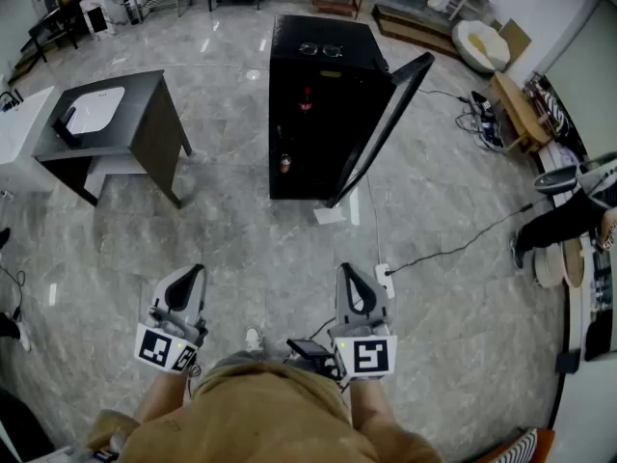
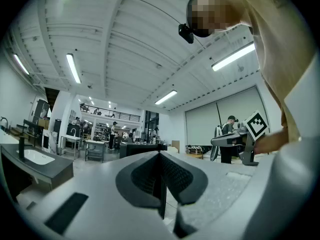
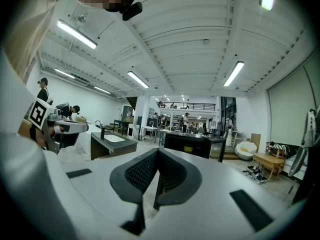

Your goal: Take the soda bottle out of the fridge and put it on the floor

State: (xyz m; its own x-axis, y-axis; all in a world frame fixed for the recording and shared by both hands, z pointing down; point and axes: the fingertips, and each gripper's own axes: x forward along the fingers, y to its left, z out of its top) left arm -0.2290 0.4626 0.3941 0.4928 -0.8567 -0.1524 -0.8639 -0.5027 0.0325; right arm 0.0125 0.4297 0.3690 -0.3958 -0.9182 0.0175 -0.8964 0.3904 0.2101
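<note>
The black fridge (image 1: 323, 104) stands on the marble floor ahead of me, its door (image 1: 386, 123) swung open to the right. A small bottle (image 1: 285, 163) shows low in its dark open front, and something red (image 1: 307, 100) sits higher inside. Both grippers are held low and near my body, well short of the fridge. My left gripper (image 1: 189, 280) is shut with nothing between its jaws, and so is my right gripper (image 1: 348, 274). In the right gripper view the fridge (image 3: 192, 144) is far ahead beyond the shut jaws.
A dark table with a white basin (image 1: 116, 123) stands left of the fridge. A power strip and cable (image 1: 385, 280) lie on the floor just ahead of the right gripper. A sheet of paper (image 1: 330, 215) lies by the door's foot. A person (image 1: 569, 220) stands at the right.
</note>
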